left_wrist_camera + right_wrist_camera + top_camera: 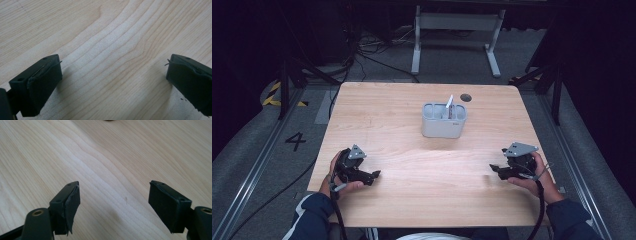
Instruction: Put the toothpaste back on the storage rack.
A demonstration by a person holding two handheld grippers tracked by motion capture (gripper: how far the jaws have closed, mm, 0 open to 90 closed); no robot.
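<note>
On the pale wooden worktop (402, 150), a grey plastic divided caddy (443, 120) holding an upright white utensil (449, 106) stands mid-table, ahead of and between both hands; the right gripper (495, 170) looks slightly nearer than the left gripper (375, 176). Both are released, jaws spread, grasping nothing

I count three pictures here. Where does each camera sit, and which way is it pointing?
High view: above the person's side, looking forward and down on the wooden table, grey container, both hands, left gripper and right gripper.
Left gripper view: rides that gripper, looking along its open jaws at bare wood.
Right gripper view: rides that gripper, likewise over wood.
Shared: both gripper views show two black jaws apart over the tabletop.
</note>
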